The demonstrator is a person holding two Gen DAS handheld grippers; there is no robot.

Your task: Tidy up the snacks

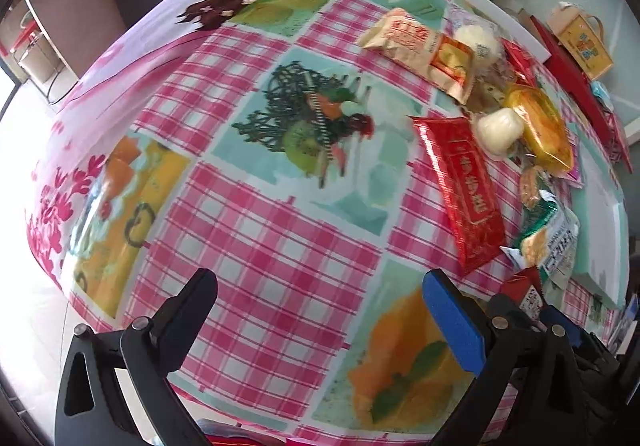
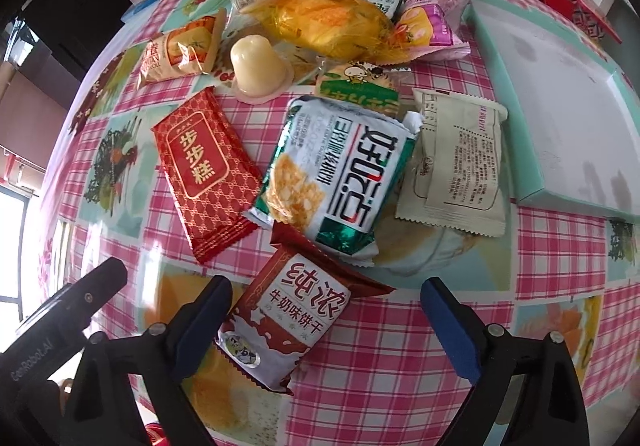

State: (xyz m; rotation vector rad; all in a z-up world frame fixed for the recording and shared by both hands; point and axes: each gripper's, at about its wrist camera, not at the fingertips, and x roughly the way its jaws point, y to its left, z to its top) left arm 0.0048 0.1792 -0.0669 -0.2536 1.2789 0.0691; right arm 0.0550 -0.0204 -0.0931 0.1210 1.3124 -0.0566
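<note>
A table (image 2: 400, 346) draped in a pink-checked cloth with fruit panels carries a loose heap of wrapped snacks, seen from two hand-held tools pointing steeply down at it; a pale mint-edged tray (image 2: 560, 106) lies flat at the heap's right side, bare, just beside a cream sachet (image 2: 456, 166) lying printed back upward. At the centre of the heap a silver-and-green cracker bag (image 2: 340, 174) overlaps a green-and-yellow packet behind it, with a red-and-gold cake packet (image 2: 204, 174) just to its left and a yellow-wrapped pastry (image 2: 332, 20) further back beside two white jelly cups (image 2: 258, 62). The right tool (image 2: 326, 320) stands with jaws spread wide over a red-and-white milk biscuit packet (image 2: 288, 322), which lies on the cloth between the fingers, nearer the left one, and not pinched by either pad. The left tool (image 1: 320, 318) hangs over bare cloth, jaws wide and empty, well apart from the heap, which sits towards the right edge of its view, the red-and-gold packet (image 1: 460, 190) nearest it
</note>
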